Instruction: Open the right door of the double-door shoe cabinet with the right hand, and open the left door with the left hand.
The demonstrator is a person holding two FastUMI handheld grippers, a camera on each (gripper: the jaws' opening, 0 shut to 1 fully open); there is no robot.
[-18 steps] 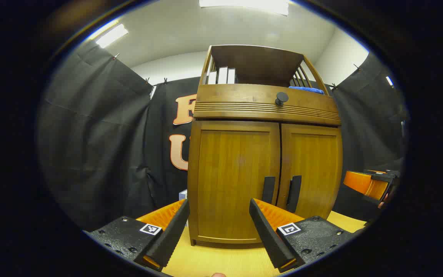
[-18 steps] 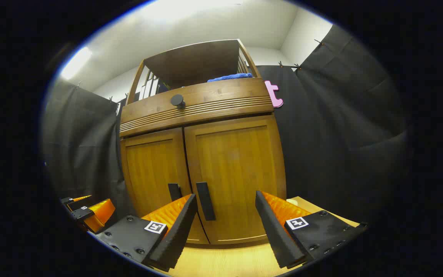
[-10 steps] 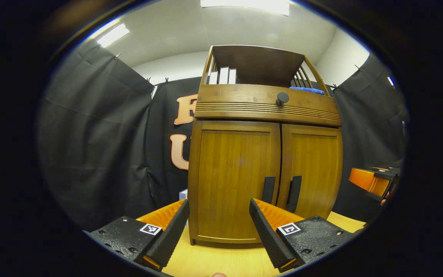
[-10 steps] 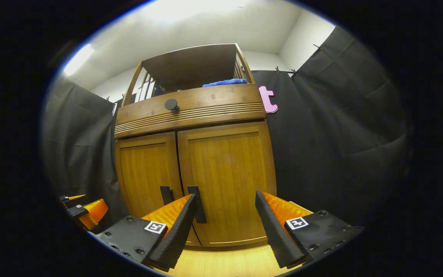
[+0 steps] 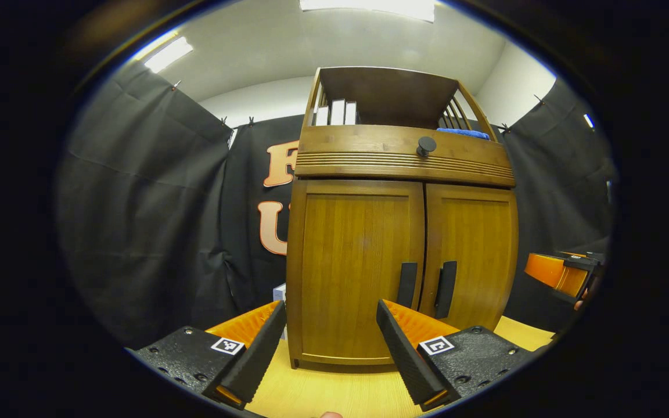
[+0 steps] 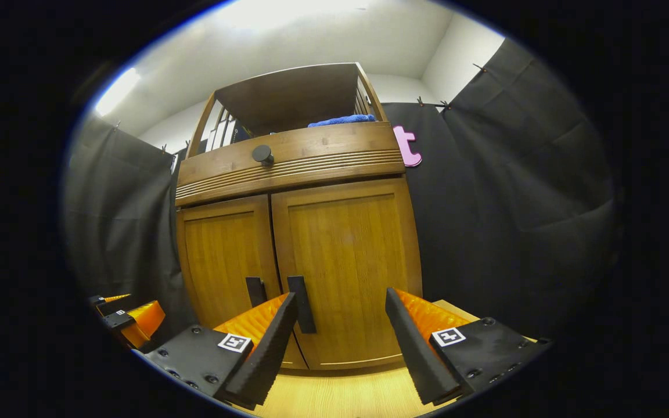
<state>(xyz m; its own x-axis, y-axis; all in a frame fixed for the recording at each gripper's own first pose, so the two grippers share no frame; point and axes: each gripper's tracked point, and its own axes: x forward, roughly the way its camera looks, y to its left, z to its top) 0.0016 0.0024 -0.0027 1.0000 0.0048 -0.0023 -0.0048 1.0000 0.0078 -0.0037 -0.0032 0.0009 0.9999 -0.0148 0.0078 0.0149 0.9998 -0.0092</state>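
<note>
Nothing is opened yet: both doors of the brown wooden shoe cabinet [image 5: 401, 255] sit closed, the left gripper [image 5: 330, 348] and right gripper [image 6: 340, 342] short of them, jaws apart.

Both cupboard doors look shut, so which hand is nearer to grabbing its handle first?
Probably the right. The right gripper is open, one finger beside the right door's handle. The left gripper faces the left door's panel, its handle off-centre.

The double-door wooden shoe cabinet [image 5: 398, 232] is honey-brown with vertical grain, its upper band darker and ribbed with fine horizontal grooves. Its two vertical bar handles [image 5: 407, 283] and round knob [image 5: 425, 145] are black. A blue cloth [image 6: 340, 121] lies on top. The wooden table [image 5: 334, 392] is pale yellow.
</note>
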